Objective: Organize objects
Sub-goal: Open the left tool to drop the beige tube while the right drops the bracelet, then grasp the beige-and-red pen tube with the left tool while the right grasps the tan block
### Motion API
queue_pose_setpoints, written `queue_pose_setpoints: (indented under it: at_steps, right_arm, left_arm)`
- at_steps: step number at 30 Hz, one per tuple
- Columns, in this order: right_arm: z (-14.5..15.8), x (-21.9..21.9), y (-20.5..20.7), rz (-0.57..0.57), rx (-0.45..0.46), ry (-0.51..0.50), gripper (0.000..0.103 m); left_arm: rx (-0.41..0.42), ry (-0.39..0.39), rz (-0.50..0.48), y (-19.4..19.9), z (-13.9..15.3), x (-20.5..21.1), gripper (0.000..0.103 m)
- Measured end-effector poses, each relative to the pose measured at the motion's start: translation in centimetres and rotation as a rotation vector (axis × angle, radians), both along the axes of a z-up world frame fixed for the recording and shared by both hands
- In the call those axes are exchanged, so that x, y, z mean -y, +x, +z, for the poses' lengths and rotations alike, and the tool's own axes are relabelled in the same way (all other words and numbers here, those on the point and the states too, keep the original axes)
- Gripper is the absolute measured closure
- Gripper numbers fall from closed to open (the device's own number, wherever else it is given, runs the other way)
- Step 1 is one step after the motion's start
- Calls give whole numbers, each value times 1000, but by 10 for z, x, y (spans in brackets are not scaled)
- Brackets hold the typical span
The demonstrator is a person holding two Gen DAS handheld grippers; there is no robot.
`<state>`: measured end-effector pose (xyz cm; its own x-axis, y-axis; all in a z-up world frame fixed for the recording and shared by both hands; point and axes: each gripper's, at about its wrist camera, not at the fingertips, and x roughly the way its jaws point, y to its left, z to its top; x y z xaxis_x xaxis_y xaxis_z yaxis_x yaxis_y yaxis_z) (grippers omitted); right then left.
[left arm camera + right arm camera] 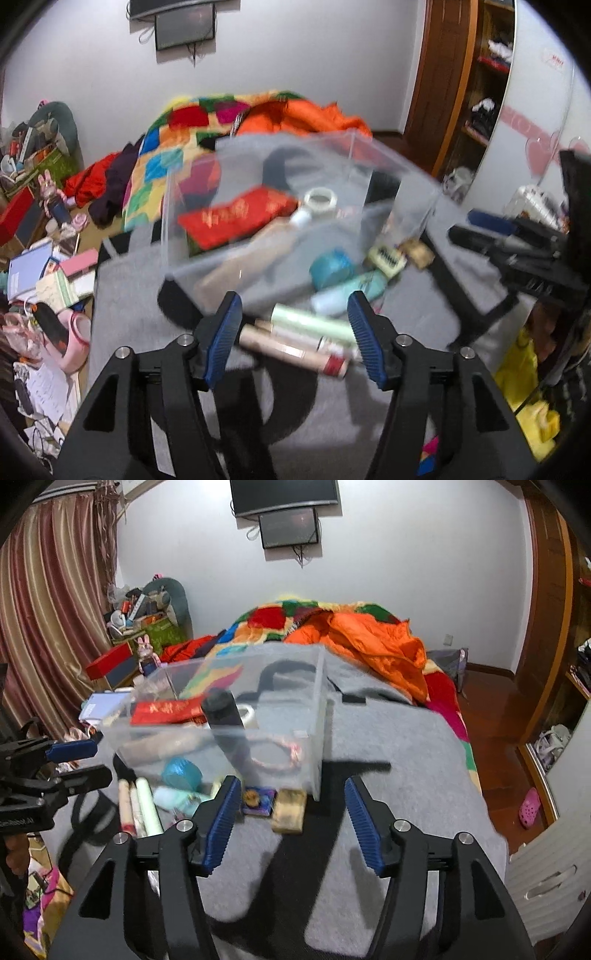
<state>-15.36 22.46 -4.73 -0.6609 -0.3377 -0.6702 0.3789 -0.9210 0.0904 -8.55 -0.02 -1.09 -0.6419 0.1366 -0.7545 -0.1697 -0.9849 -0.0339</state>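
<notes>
A clear plastic box [369, 166] [317, 701] stands on the grey blanket [147, 295]. It holds a red packet [236, 218], a tape roll [320, 199] and a beige tube. A blurred black cylinder [225, 723] leans inside its outline. In front lie a teal roll [330, 267], a mint bottle [351, 291], long tubes [295, 347], a small colourful box [258, 797] and a tan block [290, 808]. My left gripper [294, 297] hangs open over the tubes, nothing between its pads. My right gripper [292, 781] is open and empty above the small box and tan block.
A patchwork quilt [266, 620] and an orange duvet [369, 642] are piled behind the box. Books and clutter [44, 266] crowd the floor to the left. A wooden wardrobe [461, 74] stands at right, with a pink shoe [530, 806] on the wood floor.
</notes>
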Motion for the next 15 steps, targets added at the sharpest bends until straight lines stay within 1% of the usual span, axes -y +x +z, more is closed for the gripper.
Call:
queue_pose_setpoints:
  at_steps: [1, 4, 8, 9, 10, 11, 12, 15]
  right_arm:
    - [-3, -1, 1, -1, 8, 9, 48]
    - [-16, -5, 2, -7, 41, 38, 48]
    - [-29, -9, -1, -14, 78, 49, 48]
    - [-31, -9, -1, -13, 85, 50, 48]
    - [-32, -8, -2, -12, 91, 49, 48]
    - [-33, -6, -2, -8, 96, 50, 48]
    - [-33, -5, -3, -5, 98, 52, 48]
    - [-35, 2, -4, 12, 105, 62, 48]
  left_arm:
    - [20, -2, 3, 1, -8, 2, 34]
    - [57, 4, 11, 6, -26, 9, 26]
    - [93, 11, 18, 12, -40, 17, 25]
    - [99, 17, 16, 13, -43, 18, 22]
    - [105, 19, 16, 14, -45, 19, 13]
    - [115, 20, 17, 13, -47, 20, 10]
    - [128, 21, 20, 12, -49, 21, 8]
    - [155, 45, 11, 6, -52, 22, 8]
